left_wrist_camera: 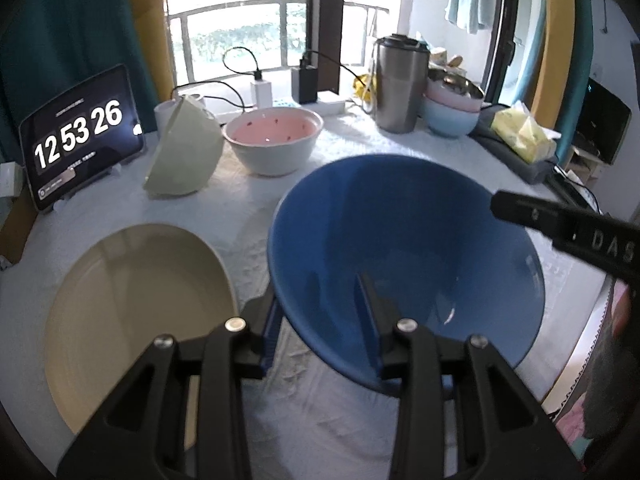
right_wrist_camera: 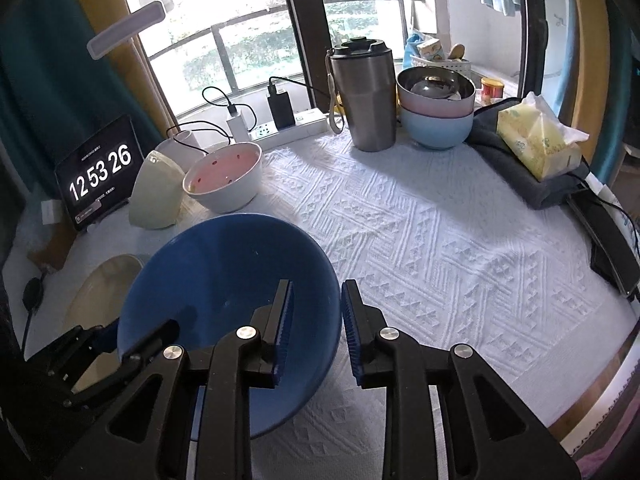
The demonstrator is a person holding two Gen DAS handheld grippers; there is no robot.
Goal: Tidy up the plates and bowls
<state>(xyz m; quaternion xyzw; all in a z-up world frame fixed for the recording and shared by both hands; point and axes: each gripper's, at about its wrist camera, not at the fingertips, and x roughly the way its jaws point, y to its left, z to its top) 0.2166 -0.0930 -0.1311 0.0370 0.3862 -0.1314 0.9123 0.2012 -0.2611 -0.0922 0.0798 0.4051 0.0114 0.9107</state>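
A blue bowl [left_wrist_camera: 404, 248] [right_wrist_camera: 224, 280] is tilted above the white tablecloth. My left gripper [left_wrist_camera: 320, 316] straddles its near rim, one finger inside and one outside; the grip looks loose. My right gripper [right_wrist_camera: 316, 320] straddles the bowl's right rim with a visible gap, open. A beige plate [left_wrist_camera: 140, 304] [right_wrist_camera: 104, 284] lies to the left. A pale green bowl [left_wrist_camera: 184, 152] [right_wrist_camera: 156, 192] lies tipped on its side. A pink-lined white bowl [left_wrist_camera: 272, 140] [right_wrist_camera: 224, 176] stands beside it. Stacked pink and light blue bowls [left_wrist_camera: 452, 108] [right_wrist_camera: 436, 112] stand at the back.
A tablet clock [left_wrist_camera: 80, 136] stands at the back left. A steel tumbler [left_wrist_camera: 400, 84] [right_wrist_camera: 366, 96], a power strip with chargers [right_wrist_camera: 288, 128] and a tissue pack [left_wrist_camera: 520, 132] [right_wrist_camera: 540, 140] on a grey cloth line the back and right.
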